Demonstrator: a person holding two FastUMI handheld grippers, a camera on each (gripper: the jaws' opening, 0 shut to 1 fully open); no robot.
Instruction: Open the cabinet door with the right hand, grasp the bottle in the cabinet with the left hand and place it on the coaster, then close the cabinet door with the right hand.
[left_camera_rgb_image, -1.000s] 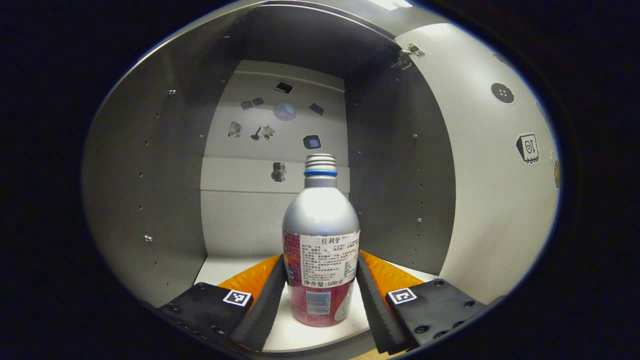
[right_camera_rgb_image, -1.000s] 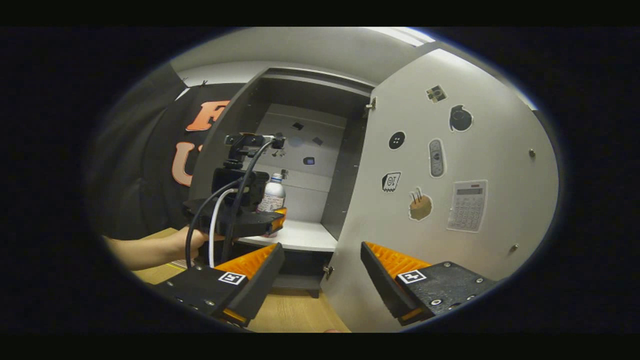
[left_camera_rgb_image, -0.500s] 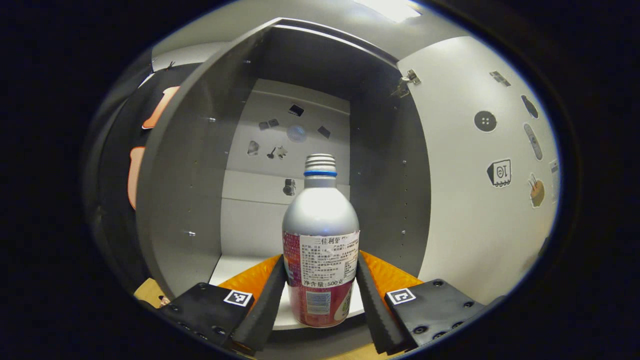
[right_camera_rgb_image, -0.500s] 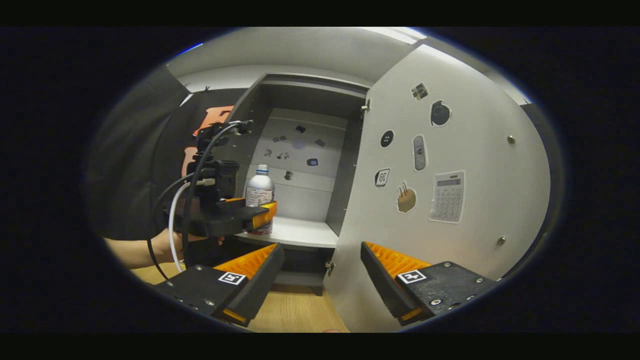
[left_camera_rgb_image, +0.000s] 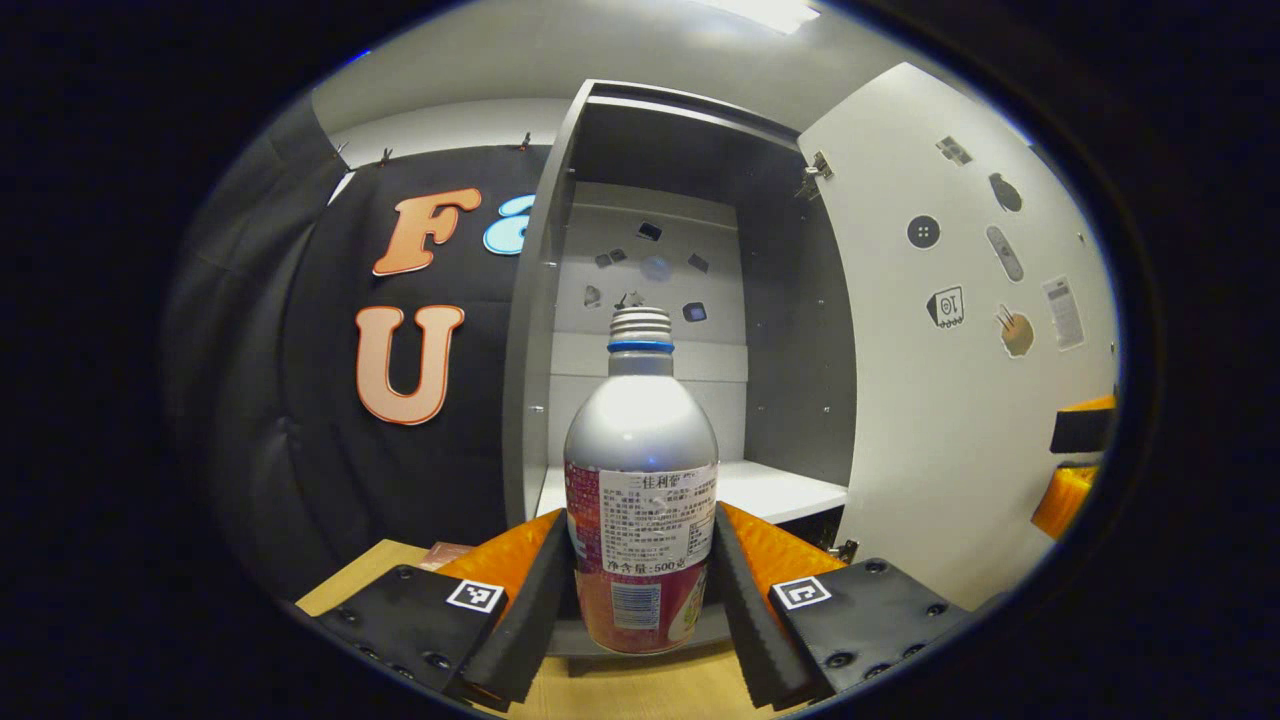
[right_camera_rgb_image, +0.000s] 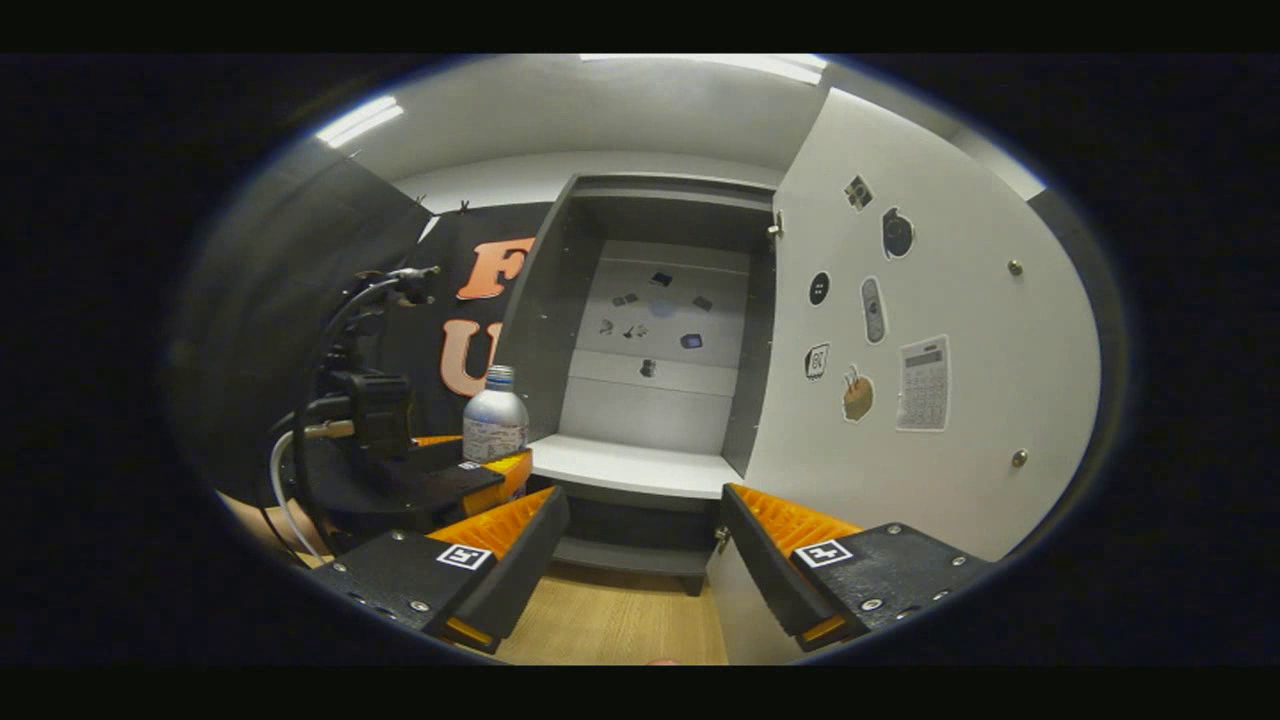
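Now out of the cabinet (left_camera_rgb_image: 690, 300), the bottle (left_camera_rgb_image: 641, 480), rigid, smooth, probably slippery metal, sits clamped low on its label by the left gripper (left_camera_rgb_image: 640, 590), while the right gripper (right_camera_rgb_image: 645, 560) hangs open.

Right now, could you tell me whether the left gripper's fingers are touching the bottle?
Touching. In the left gripper view, both fingers of the left gripper press flush against the bottle, one on each side.

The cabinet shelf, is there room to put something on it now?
Yes. The white shelf inside the grey cabinet looks bare between its side walls, bordered on the right by the open white door. It is crowded left of the opening, where the left gripper holds the silver bottle.
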